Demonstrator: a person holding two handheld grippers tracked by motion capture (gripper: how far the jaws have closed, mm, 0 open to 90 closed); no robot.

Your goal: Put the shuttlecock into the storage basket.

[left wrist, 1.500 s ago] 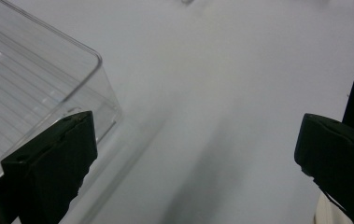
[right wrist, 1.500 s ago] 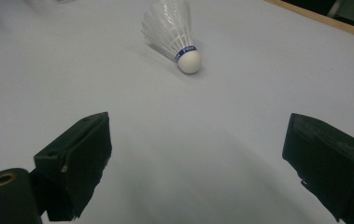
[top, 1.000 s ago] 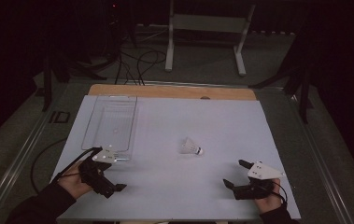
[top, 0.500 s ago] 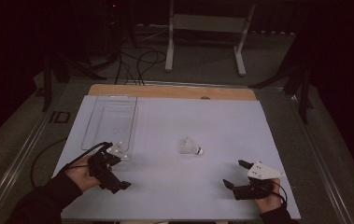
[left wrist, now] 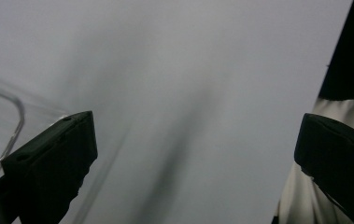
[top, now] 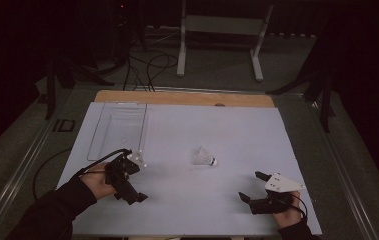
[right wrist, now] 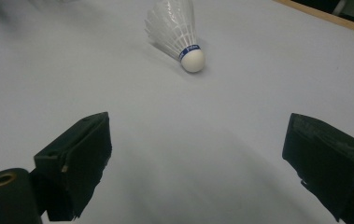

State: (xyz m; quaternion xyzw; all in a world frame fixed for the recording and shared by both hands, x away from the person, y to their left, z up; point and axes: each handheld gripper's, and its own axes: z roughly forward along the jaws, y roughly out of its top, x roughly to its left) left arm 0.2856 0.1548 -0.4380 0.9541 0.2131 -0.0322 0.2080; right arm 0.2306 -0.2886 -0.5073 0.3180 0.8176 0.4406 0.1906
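shuttlecock (top: 204,157) on its side mid-sheet, cork (right wrist: 193,60) pointing toward the near right, skirt toward the far left; free, touched by nothing. clear tray (top: 119,130) empty on the far left of the sheet, well apart from it.

right gripper (top: 256,186) low at the near right edge, jaws spread wide, holding nothing, aimed along the sheet at the shuttlecock, seen ahead and slightly left of centre in the right gripper view. left gripper (top: 129,181) near the tray's near corner, jaws likewise spread and empty, pointed away from the shuttlecock; tray rim (left wrist: 11,121) visible beside its left jaw.

judged step: approach and pick up, most likely with the right gripper. recommended: advance low and straight, centre the gap on the cork or the blue band, not the feathers. close gently; skirt crushes easily, cork rolls if nudged off-centre. keep jaws clear of the sheet (top: 257,135) while closing. left gripper best kept off the tray.
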